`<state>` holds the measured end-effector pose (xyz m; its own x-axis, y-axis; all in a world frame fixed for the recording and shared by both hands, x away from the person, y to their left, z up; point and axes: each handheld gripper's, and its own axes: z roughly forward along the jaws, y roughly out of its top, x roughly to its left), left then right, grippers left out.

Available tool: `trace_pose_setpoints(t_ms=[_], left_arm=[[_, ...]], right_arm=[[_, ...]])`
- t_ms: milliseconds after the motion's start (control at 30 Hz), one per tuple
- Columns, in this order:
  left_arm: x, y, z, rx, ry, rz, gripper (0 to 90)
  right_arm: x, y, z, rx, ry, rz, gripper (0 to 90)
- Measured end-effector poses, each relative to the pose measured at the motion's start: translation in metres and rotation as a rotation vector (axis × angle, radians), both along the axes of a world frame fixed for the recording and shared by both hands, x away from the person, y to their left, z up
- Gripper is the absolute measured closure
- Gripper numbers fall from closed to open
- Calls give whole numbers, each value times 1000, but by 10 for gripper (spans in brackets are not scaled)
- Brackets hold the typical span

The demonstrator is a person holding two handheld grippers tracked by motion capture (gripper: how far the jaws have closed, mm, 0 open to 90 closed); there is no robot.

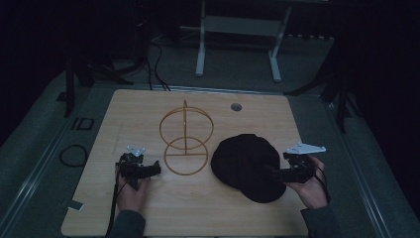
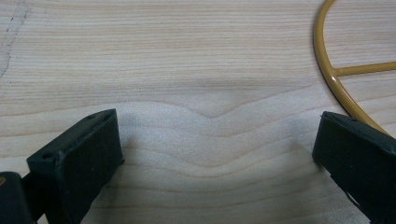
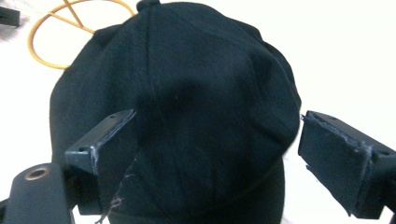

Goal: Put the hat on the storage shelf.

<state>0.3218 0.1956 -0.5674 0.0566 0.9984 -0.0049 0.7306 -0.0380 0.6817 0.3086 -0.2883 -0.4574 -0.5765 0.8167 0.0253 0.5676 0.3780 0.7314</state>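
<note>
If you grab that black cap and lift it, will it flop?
The black cap is cloth with soft seams and a slumped crown, so it would probably sag where pinched. It looks light for its size. Its brim seems stiffer. Pushed across the wooden table, it should slide, not roll.

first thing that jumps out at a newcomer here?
The black cap lying at the right of the wooden table, with the right gripper over its near edge, jaws open. Next, the yellow wire stand at the table's middle, one ring upright over a flat ring base. The left gripper rests open beside that base.
</note>
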Motion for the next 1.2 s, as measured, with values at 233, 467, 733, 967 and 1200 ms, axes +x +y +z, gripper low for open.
trace_pose_setpoints(t_ms=[233,467,733,967,1200], left_arm=[[0,0,0,0,0,0,8],[0,0,0,1,0,-1,8],[0,0,0,0,0,0,8],[0,0,0,0,0,0,8],[0,0,0,0,0,0,8]], right_arm=[[7,12,3,-6,11,24,110],[13,19,4,-13,17,43,110],[20,29,4,-12,32,67,108],[24,34,4,-1,41,58,106],[31,42,4,-9,46,53,106]])
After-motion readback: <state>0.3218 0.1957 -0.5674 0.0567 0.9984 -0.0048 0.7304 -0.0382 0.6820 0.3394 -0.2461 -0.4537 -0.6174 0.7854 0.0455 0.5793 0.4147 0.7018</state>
